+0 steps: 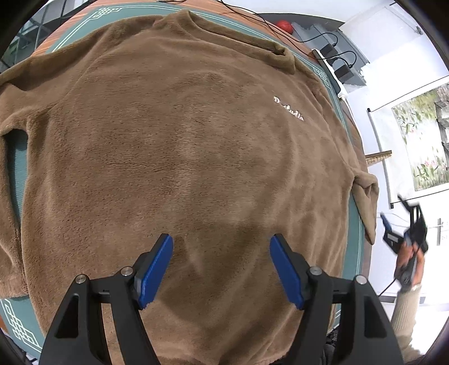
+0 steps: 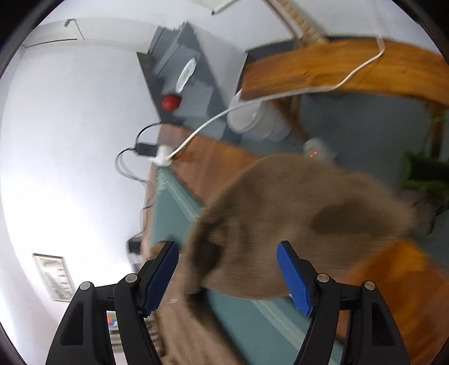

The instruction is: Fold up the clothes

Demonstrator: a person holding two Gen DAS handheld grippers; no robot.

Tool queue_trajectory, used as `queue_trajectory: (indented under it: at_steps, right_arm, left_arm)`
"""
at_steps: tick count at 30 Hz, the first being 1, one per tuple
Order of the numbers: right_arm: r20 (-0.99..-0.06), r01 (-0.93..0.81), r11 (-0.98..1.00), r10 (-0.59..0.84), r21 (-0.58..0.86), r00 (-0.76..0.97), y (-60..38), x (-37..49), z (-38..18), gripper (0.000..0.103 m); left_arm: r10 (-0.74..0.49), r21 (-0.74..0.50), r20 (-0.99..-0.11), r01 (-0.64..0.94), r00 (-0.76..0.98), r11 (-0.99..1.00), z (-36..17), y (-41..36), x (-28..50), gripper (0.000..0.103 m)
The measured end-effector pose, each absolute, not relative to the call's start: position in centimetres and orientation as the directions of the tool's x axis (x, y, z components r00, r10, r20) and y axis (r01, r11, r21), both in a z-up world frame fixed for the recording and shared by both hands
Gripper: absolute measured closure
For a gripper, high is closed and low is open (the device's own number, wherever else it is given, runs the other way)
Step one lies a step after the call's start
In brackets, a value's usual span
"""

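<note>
A brown fleece sweatshirt [image 1: 179, 157] lies spread flat, front up, on a green mat [image 1: 16, 323], with white script [image 1: 289, 109] on the chest. My left gripper [image 1: 221, 269] hovers open over its lower middle, holding nothing. My right gripper [image 2: 227, 278] is open and empty, tilted beside the table edge, with the sweatshirt's right sleeve [image 2: 294, 219] in front of it, blurred. The right gripper also shows in the left wrist view [image 1: 404, 238], off the table's right side, near that sleeve's cuff [image 1: 366, 196].
The mat covers a wooden table [image 2: 213, 162]. A white power strip [image 1: 334, 75] with black plugs and cables lies at the table's far right corner. A red ball [image 1: 284, 25] sits on a grey shelf beyond. A potted plant [image 2: 423, 171] stands on the floor.
</note>
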State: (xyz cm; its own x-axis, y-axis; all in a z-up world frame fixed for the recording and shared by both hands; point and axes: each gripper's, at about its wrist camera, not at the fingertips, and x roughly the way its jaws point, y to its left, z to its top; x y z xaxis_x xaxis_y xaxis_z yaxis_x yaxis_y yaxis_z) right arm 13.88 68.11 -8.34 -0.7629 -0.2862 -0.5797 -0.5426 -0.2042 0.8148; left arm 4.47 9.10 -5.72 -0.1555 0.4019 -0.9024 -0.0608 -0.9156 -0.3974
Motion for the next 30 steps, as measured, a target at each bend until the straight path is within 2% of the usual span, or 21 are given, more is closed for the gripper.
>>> queue_trajectory:
  at_steps: [8,13,14,15,16,20,25,27,30]
  right_arm:
    - [-0.741,-0.758,-0.134,-0.371,0.639,-0.560,67.2,5.5,-10.8,0.028]
    - [-0.805,-0.786,-0.228,-0.327,0.575,-0.495,66.8,3.4,-10.4,0.029]
    - [-0.821,-0.784,-0.265,-0.303,0.561,-0.484,66.7,3.1,-10.1,0.035]
    - [-0.836,-0.782,-0.305,-0.278,0.543,-0.472,66.5,3.0,-9.8,0.060]
    - [-0.846,-0.784,-0.323,-0.274,0.529,-0.458,66.3,3.0,-10.0,0.077]
    - [-0.846,-0.776,-0.340,-0.266,0.531,-0.462,66.2,3.7,-10.4,0.087]
    - [-0.816,-0.694,-0.470,-0.107,0.545,-0.568,64.1,3.4,-4.8,0.093]
    - [-0.753,-0.563,-0.630,-0.052,0.535,-0.657,60.5,2.2,-0.2,0.093]
    - [-0.651,-0.308,-0.852,-0.050,0.424,-0.758,53.1,0.6,5.6,0.093]
  left_arm:
    - [0.427,-0.427,-0.890,-0.035,-0.158,-0.904,-6.3,8.1,4.1,0.027]
    - [0.440,-0.446,-0.884,0.002,-0.161,-0.895,-7.1,6.4,3.8,0.026]
    - [0.442,-0.449,-0.882,0.008,-0.161,-0.894,-7.3,6.2,3.7,0.026]
    - [0.445,-0.453,-0.881,0.015,-0.161,-0.891,-7.5,5.9,3.6,0.026]
    - [0.448,-0.457,-0.880,0.021,-0.160,-0.889,-7.6,5.6,3.5,0.026]
    - [0.460,-0.470,-0.874,0.033,-0.159,-0.882,-8.1,5.1,3.0,0.026]
    - [0.481,-0.492,-0.863,0.043,-0.153,-0.870,-8.4,4.7,2.4,0.026]
    - [0.481,-0.492,-0.863,0.041,-0.154,-0.870,-8.3,4.7,2.2,0.026]
    - [0.481,-0.491,-0.862,0.026,-0.161,-0.871,-7.8,4.9,1.8,0.026]
